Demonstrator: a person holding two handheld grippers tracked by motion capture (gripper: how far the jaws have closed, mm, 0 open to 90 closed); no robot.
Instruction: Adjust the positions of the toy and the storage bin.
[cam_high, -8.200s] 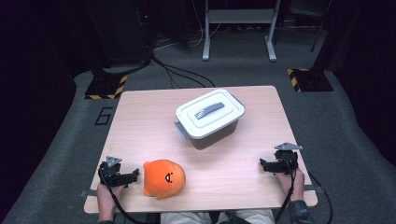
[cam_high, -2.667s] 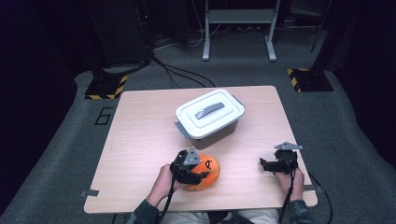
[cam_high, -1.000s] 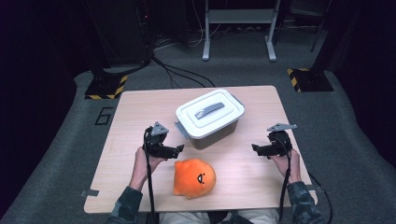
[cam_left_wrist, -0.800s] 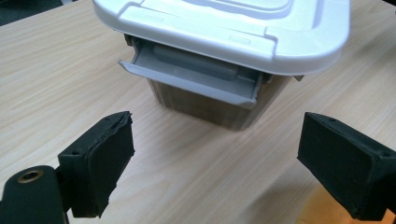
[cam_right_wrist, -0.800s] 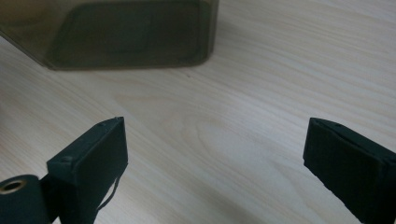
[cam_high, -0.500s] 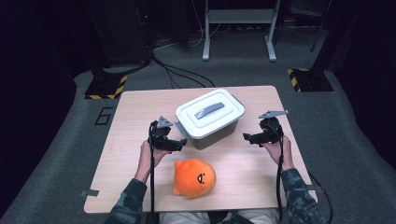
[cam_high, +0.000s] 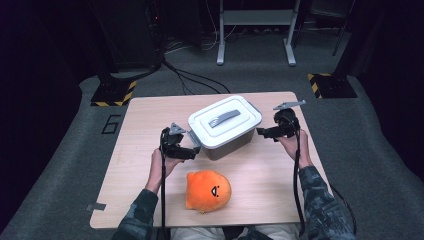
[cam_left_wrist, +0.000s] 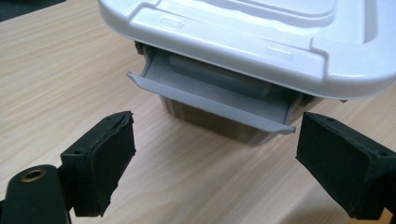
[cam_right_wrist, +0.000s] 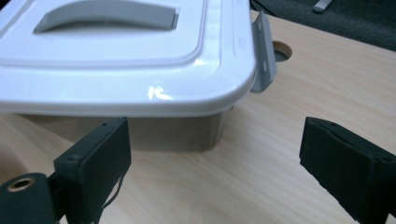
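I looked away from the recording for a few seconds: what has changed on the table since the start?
The left tongs carried the orange plush toy toward the table's middle and let go. Both tongs, left and right tongs, moved up to the lidded box, jaws open. The box stayed put.

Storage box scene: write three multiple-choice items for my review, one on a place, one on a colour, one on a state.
1. Where does the plush toy lie?
A. on top of the box
B. on the table, nearer the person than the box
C. on the floor

2. What colour is the lid of the storage box?
A. white
B. orange
C. black

3. How does the left gripper stand?
A. shut on the plush toy
B. shut on the lid's handle
C. open, facing the box's side latch

Key: 1 B, the high view shows the toy on the wood, nearer the person than the box. 2 A, the lid is white with a grey handle. 3 C, the left gripper view shows its jaws wide apart with nothing between them.
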